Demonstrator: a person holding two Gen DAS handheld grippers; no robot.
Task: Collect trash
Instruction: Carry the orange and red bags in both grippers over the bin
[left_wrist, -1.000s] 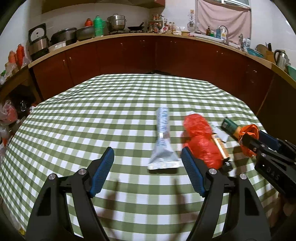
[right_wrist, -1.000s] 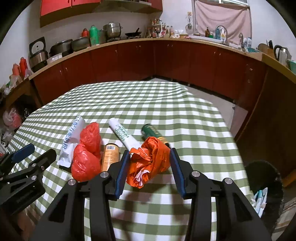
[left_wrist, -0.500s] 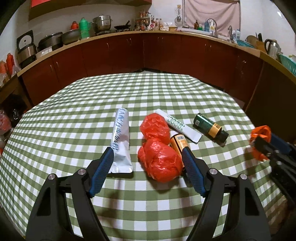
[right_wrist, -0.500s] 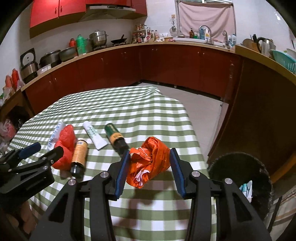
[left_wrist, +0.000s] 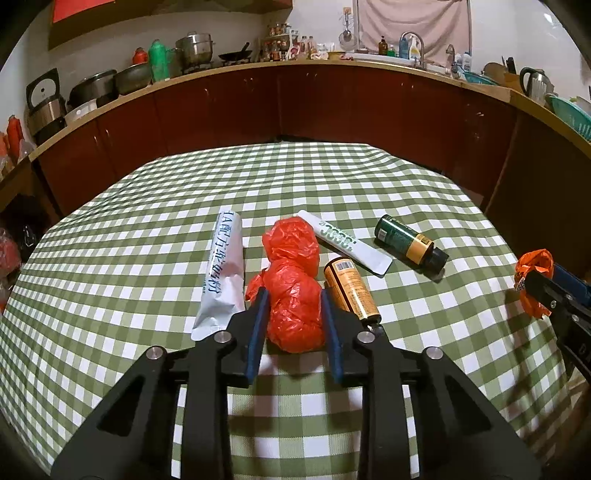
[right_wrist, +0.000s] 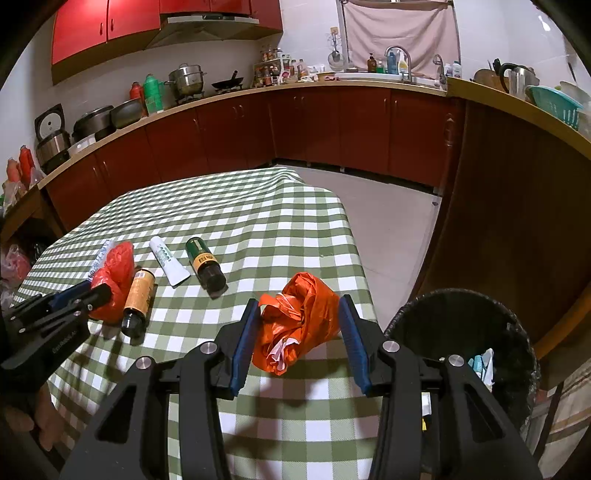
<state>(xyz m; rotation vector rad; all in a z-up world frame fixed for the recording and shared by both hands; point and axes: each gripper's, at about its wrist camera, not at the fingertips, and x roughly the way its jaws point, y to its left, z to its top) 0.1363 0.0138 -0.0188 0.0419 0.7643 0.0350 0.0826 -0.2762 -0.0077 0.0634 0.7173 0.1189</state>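
Observation:
My left gripper (left_wrist: 293, 308) is shut on a crumpled red plastic bag (left_wrist: 295, 295) that lies on the green checked table (left_wrist: 147, 229). My right gripper (right_wrist: 299, 328) is shut on a crumpled orange plastic bag (right_wrist: 299, 325) and holds it above the table's right edge, left of a black trash bin (right_wrist: 461, 332) on the floor. The orange bag also shows at the right in the left wrist view (left_wrist: 532, 273). On the table lie a white tube (left_wrist: 225, 269), an orange bottle (left_wrist: 349, 288), a small white tube (left_wrist: 343, 242) and a green bottle (left_wrist: 410, 243).
Dark red kitchen cabinets (right_wrist: 295, 125) with a worktop of pots and bottles run around the room. Tiled floor (right_wrist: 391, 229) lies between the table and the cabinets. The bin holds some trash.
My left gripper moved right and forward and closed on the red bag. My right gripper carried the orange bag to the right, toward the bin.

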